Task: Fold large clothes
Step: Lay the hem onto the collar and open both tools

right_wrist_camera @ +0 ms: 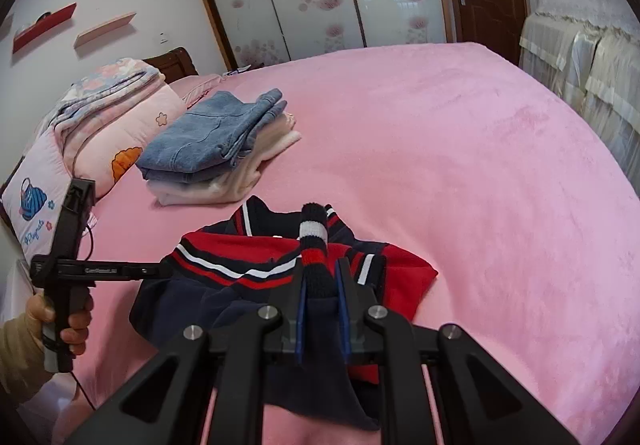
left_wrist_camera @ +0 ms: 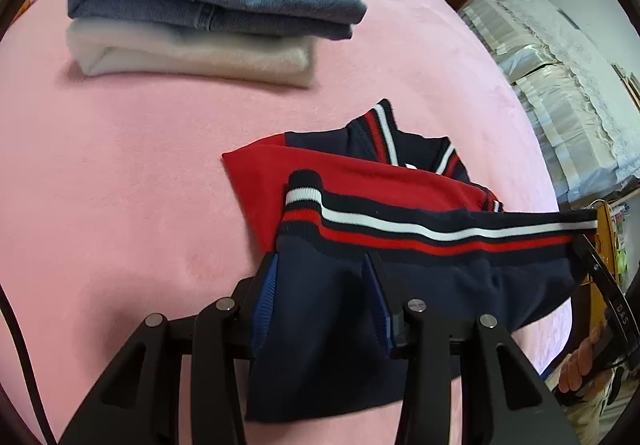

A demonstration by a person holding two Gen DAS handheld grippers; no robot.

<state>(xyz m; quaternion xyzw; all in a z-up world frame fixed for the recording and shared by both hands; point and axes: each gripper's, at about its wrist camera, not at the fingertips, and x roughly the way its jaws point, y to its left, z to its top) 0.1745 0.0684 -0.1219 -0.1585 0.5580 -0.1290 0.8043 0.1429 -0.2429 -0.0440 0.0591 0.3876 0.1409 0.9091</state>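
The bed [right_wrist_camera: 480,149] carries the half-folded jacket [left_wrist_camera: 360,181] at its near edge. Its striped hem [left_wrist_camera: 440,231] runs crosswise between both grippers. Left gripper [left_wrist_camera: 322,277]: jaws spread, navy cloth loose between. Right gripper [right_wrist_camera: 322,277]: pinching the hem's corner.

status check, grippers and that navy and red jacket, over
Left gripper open around navy and red knit jacket. Right gripper shut on its striped hem. Nothing blocking.
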